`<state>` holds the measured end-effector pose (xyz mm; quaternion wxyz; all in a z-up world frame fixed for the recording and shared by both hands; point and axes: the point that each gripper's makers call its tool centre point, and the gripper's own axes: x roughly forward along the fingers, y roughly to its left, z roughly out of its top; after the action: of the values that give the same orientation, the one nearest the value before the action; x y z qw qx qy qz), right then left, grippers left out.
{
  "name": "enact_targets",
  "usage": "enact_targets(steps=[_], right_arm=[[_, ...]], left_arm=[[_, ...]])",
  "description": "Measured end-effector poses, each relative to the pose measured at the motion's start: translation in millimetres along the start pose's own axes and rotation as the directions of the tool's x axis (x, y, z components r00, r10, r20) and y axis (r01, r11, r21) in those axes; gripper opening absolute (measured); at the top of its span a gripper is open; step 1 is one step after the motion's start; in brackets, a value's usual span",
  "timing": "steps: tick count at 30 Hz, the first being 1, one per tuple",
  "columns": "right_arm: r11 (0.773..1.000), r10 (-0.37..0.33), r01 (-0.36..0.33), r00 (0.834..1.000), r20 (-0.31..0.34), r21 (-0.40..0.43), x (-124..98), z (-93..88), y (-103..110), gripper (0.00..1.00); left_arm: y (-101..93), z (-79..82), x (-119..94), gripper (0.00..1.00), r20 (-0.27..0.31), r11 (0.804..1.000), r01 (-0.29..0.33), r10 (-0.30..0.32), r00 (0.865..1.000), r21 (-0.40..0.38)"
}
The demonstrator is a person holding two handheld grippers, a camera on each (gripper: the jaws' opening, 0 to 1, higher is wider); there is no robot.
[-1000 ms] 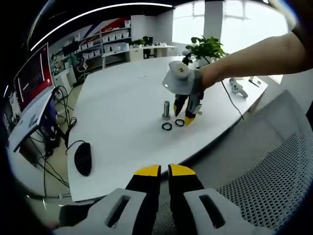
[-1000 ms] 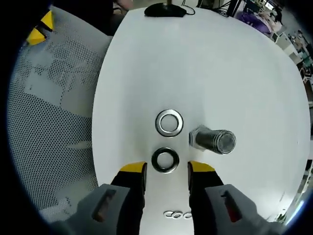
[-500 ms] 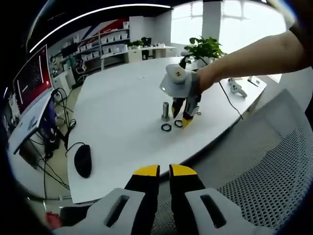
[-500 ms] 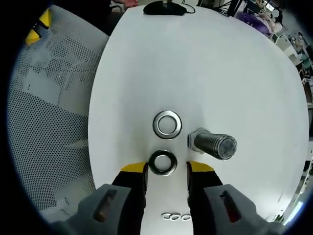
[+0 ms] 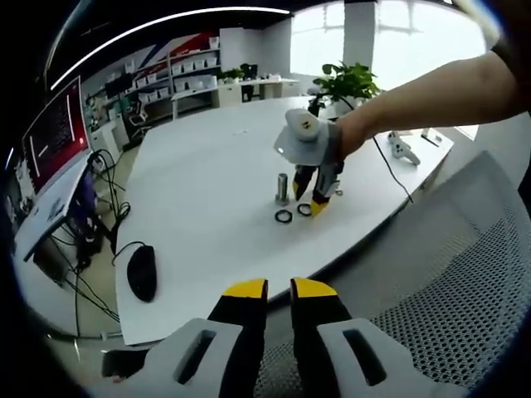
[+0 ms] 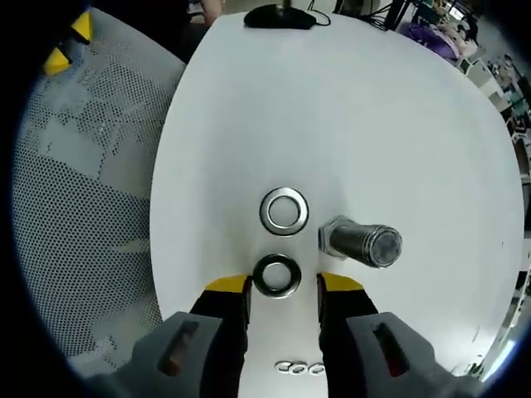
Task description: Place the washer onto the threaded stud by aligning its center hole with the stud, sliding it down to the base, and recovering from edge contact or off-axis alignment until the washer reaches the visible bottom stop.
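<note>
White tabletop [image 6: 348, 108], round-edged, bearing the task pieces near one rim.

Threaded metal stud with hexagonal base [image 6: 362, 241]: upright on the tabletop, bare, no washer on it. Also in left gripper view [image 5: 282, 187], standing just beside the right gripper.

Flat silver metal washer, nearer one [image 6: 276, 275]: lying flat on the table, framed between the two yellow tips of the right gripper [image 6: 284, 284], jaws apart on either side of it; contact with the ring cannot be told. Just beside the stud's base, apart from it.

Flat silver metal washer, farther one [image 6: 284, 211]: flat on the table, beyond the first, near the stud, untouched. In left gripper view both rings dark, side by side before the stud [image 5: 284, 215] [image 5: 304, 209].

Right gripper in left gripper view [image 5: 318, 197]: held from above by a person's hand and bare forearm [image 5: 431, 91], tips down at the table by one ring.

Left gripper [image 5: 279, 288]: yellow-tipped jaws nearly together with a narrow gap, holding nothing, well apart from the stud, over a grey perforated mesh chair back [image 5: 440, 290].

Black computer mouse [image 5: 140, 269]: on the table's edge, cable trailing off.

Green potted plant [image 5: 350, 81]: at the far end.
</note>
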<state>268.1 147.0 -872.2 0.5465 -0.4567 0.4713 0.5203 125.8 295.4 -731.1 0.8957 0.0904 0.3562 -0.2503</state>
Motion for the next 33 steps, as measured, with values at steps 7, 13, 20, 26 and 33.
enact_targets(steps=[7, 13, 20, 26, 33], right_arm=[[1.000, -0.003, 0.004, 0.999, -0.037, 0.002, -0.4, 0.1, 1.1, 0.34], [1.000, -0.003, 0.003, 0.999, -0.035, 0.004, 1.2, -0.8, -2.1, 0.34], [1.000, -0.001, 0.001, 1.000, -0.019, 0.016, 2.5, -1.3, -4.5, 0.34], [1.000, -0.002, 0.003, 0.999, -0.034, 0.015, 1.8, -0.7, -1.5, 0.33], [1.000, -0.009, 0.010, 0.999, -0.051, 0.012, -0.3, 0.3, 3.9, 0.26]], left_arm=[[0.7, -0.1, 0.1, 0.09, 0.000, 1.000, -0.001, 0.001, 1.000, 0.002], [1.4, 0.8, 0.0, 0.10, 0.007, 1.000, -0.002, 0.002, 1.000, 0.004], [2.3, 0.7, 0.3, 0.10, 0.008, 1.000, 0.005, -0.005, 1.000, 0.006], [2.1, 0.9, 0.3, 0.10, 0.009, 1.000, 0.004, -0.004, 1.000, 0.004], [2.3, 0.6, 0.2, 0.11, 0.007, 1.000, 0.001, -0.001, 1.000, 0.001]])
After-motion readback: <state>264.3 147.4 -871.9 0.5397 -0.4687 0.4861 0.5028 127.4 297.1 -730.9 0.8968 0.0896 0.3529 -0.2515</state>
